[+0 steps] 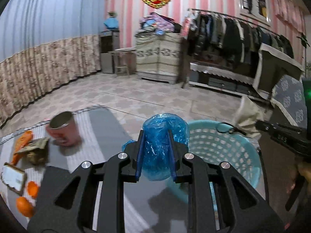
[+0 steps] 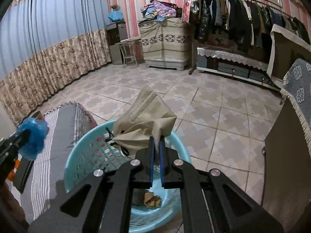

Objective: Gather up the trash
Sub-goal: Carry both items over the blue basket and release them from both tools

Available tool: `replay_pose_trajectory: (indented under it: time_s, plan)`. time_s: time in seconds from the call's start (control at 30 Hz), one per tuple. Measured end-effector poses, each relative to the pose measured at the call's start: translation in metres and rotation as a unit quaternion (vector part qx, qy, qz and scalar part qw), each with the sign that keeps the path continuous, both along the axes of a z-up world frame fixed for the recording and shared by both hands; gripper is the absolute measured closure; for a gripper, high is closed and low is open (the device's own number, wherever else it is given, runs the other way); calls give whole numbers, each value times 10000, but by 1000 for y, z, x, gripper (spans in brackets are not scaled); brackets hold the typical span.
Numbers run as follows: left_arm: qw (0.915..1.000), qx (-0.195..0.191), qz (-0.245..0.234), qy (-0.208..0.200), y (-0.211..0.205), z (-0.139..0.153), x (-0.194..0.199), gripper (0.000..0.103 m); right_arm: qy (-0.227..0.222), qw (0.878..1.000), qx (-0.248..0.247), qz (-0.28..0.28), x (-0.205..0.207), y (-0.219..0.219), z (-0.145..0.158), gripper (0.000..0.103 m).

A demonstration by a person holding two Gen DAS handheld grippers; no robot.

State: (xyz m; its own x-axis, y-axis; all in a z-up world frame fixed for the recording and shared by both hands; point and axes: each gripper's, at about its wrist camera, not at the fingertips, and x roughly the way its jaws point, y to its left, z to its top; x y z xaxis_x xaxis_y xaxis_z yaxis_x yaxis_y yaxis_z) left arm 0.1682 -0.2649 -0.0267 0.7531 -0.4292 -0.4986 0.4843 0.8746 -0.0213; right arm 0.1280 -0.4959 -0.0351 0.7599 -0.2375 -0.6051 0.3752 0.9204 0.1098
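My left gripper (image 1: 157, 135) is shut on a crumpled blue plastic wrapper (image 1: 165, 132), held just left of the light blue mesh basket (image 1: 243, 155). In the right wrist view the same wrapper (image 2: 32, 137) shows at the far left. My right gripper (image 2: 156, 139) is shut on a beige face mask (image 2: 143, 120) with black ear loops, hanging over the basket (image 2: 87, 145). In the left wrist view the mask (image 1: 246, 116) hangs above the basket's far rim. A crumpled brown paper scrap (image 2: 152, 200) lies on the basket's floor.
A striped grey table surface (image 1: 101, 141) carries a pink cup (image 1: 64, 130), an orange packet (image 1: 21, 145), a brown wad (image 1: 37, 155), a framed card (image 1: 13, 176) and two oranges (image 1: 24, 205). Tiled floor (image 2: 213, 106) lies beyond; a cloth-draped cabinet (image 2: 291, 136) stands right.
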Motion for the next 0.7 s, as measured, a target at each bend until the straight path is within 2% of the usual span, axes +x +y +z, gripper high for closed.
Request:
replay_pose_trajectory:
  time_s: [0.17, 0.3, 0.37, 0.43, 0.5, 0.57, 0.7]
  plan:
    - [9993, 69, -332, 168, -30, -10, 2, 82, -15, 9998, 196, -4, -1, -10, -5, 98]
    - [9986, 147, -440, 266, -39, -15, 9, 77, -64, 9997, 234, -11, -3, -13, -4, 98]
    - [9984, 179, -448, 278, -40, -16, 12, 61, -70, 9997, 230, -1, -3, -12, -4, 98]
    - [9989, 194, -369, 224, -42, -12, 11, 42, -46, 9997, 251, 24, -4, -13, -5, 98]
    - [9994, 195, -256, 156, -39, -7, 14, 32, 4, 9997, 240, 49, -3, -9, -5, 98]
    - [9997, 205, -129, 62, -35, -1, 14, 29, 38, 9996, 247, 91, -1, -7, -4, 98]
    - [9990, 252, 316, -174, -11, 9, 15, 11, 105, 9995, 233, 174, 4, 0, -5, 97]
